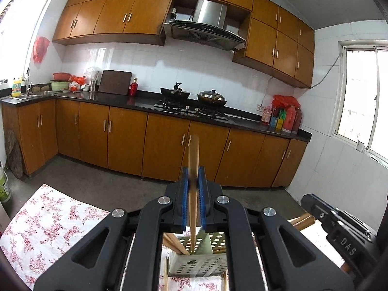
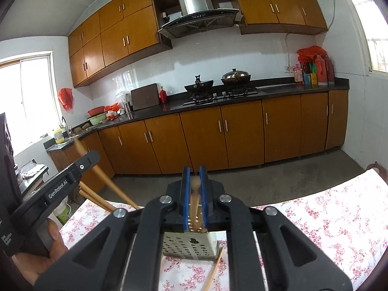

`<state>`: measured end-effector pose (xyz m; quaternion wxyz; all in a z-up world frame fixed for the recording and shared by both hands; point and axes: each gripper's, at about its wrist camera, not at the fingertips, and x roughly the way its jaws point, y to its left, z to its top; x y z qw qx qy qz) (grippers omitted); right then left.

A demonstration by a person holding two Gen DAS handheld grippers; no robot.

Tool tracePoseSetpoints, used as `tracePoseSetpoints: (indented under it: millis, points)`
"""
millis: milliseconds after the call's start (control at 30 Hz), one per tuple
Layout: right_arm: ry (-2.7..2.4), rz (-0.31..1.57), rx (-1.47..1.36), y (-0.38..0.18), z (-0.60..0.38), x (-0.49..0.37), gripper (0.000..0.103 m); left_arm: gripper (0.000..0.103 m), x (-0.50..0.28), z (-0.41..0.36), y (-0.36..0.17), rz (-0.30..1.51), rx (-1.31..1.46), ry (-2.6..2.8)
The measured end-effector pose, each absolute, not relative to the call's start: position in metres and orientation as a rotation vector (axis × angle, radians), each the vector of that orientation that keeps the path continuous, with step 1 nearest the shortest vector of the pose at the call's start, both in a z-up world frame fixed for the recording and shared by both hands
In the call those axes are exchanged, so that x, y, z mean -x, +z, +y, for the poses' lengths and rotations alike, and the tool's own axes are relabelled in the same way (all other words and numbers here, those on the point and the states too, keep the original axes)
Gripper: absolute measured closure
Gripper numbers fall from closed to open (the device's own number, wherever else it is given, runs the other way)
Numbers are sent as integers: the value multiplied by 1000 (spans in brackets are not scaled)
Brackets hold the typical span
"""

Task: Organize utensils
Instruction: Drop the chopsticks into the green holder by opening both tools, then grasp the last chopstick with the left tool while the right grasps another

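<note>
Chopstick [image 1: 194,169] between left jaws, perforated holder [image 1: 194,264] rim below

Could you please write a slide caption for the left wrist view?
Left tongs shut on a wooden chopstick, its lower end in the perforated holder on the floral tablecloth.

Pale wooden chopstick [image 1: 193,201] upright, tip down in a perforated pale-green holder [image 1: 194,264] on the floral cloth, more chopsticks [image 1: 174,242] leaning inside, one loose chopstick [image 2: 214,270] flat just beside it.
</note>
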<state>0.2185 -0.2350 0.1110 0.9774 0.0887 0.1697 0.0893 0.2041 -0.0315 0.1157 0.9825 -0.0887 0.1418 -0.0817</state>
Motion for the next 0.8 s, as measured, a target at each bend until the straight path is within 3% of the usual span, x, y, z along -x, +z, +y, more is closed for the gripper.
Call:
tracePoseSetpoints:
  millis: [133,467,800]
  points:
    - [157,331,-186,114,-244,-203,91,74,-190,-26,124,264,175,-161]
    - [78,424,-192,67,-276,-150,87,73,-148,7,116,307,168,-123]
    - [139,764,-199,-59,-229,-153,87,73,-143,44,19,552,111,-18]
